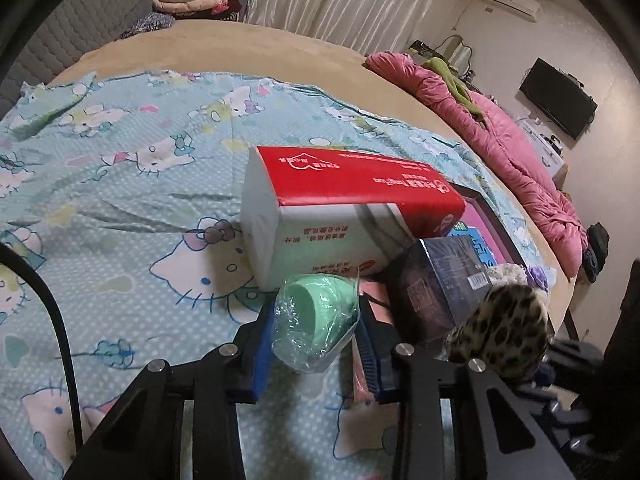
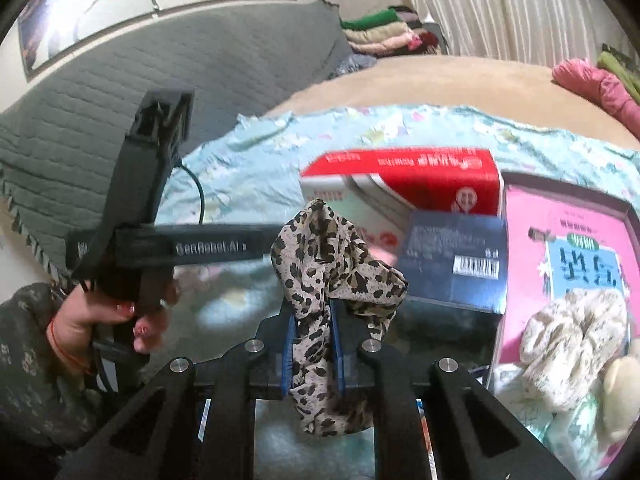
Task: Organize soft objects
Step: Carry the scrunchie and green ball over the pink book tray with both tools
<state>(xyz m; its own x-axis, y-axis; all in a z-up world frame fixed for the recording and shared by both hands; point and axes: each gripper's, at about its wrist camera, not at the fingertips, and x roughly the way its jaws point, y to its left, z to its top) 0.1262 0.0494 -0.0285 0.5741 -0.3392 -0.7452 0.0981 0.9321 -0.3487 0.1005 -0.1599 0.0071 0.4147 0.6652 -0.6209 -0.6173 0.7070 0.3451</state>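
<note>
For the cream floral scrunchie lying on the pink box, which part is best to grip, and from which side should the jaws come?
Grip the cream floral scrunchie across one side of its puffy ring, coming from above. It lies flat on the pink box, so the gathered fabric bunches upward and gives a soft ridge to pinch. Probably the left side is best: a pale rounded object crowds its right edge.
</note>
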